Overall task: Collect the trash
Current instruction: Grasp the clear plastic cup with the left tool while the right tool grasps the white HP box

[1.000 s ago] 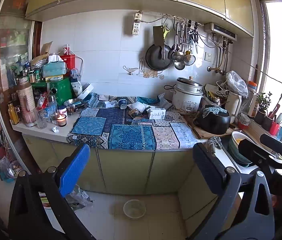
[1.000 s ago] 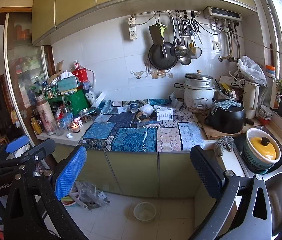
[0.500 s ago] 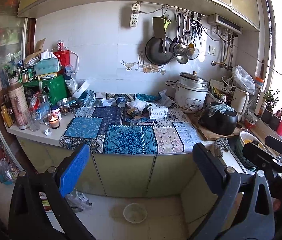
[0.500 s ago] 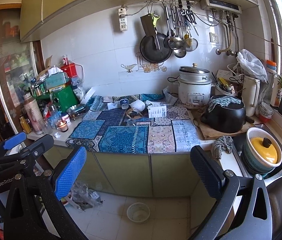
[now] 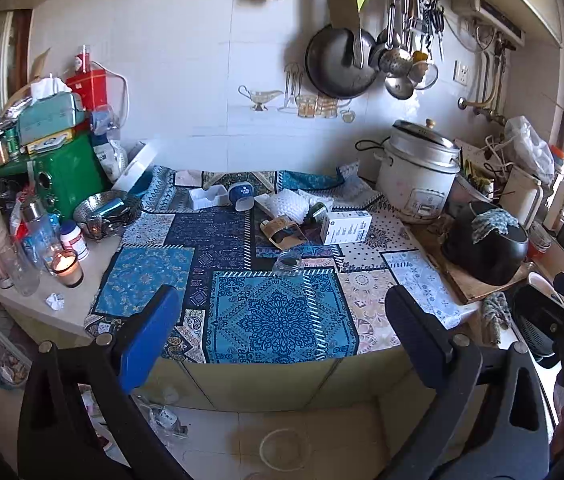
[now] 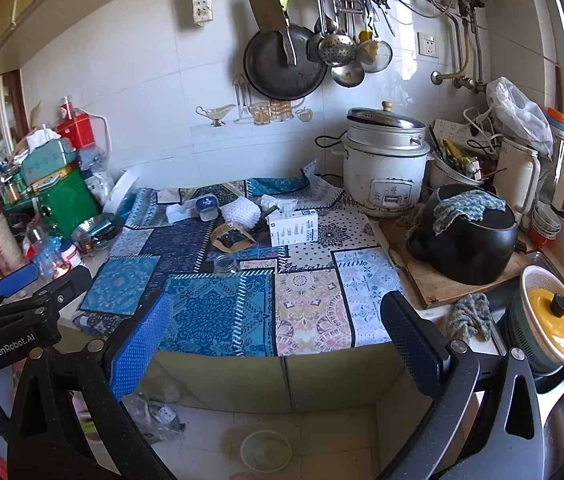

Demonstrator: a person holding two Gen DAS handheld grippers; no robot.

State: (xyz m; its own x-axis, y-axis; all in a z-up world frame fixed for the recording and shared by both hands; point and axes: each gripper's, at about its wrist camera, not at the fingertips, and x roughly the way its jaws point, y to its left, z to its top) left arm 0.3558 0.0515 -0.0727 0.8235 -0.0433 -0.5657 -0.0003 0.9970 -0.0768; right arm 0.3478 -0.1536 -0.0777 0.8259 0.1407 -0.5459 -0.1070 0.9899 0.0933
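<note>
Trash lies in a cluster at the back of the patterned cloth (image 5: 278, 312) on the counter: a white carton (image 5: 346, 228) (image 6: 293, 227), a torn brown paper piece (image 5: 278, 232) (image 6: 231, 238), a white foam net (image 5: 288, 205) (image 6: 241, 211), a blue-and-white cup (image 5: 241, 195) (image 6: 207, 206) and a small glass jar (image 5: 288, 262) (image 6: 226, 265). A crumpled paper ball (image 5: 55, 301) sits by the lit candle (image 5: 67, 266). My left gripper (image 5: 278, 340) and my right gripper (image 6: 282, 340) both hover open in front of the counter edge, holding nothing.
A rice cooker (image 6: 386, 168) and a black pot (image 6: 466, 236) on a wooden board stand at the right. The sink holds a strainer with a yellow lid (image 6: 550, 320). Bottles, a steel bowl (image 5: 106, 212) and a green box (image 5: 68, 176) crowd the left. A bowl (image 5: 282, 446) lies on the floor.
Both grippers have moved forward toward the counter, so the cloth and trash appear larger and nearer. Both stay open and empty.
</note>
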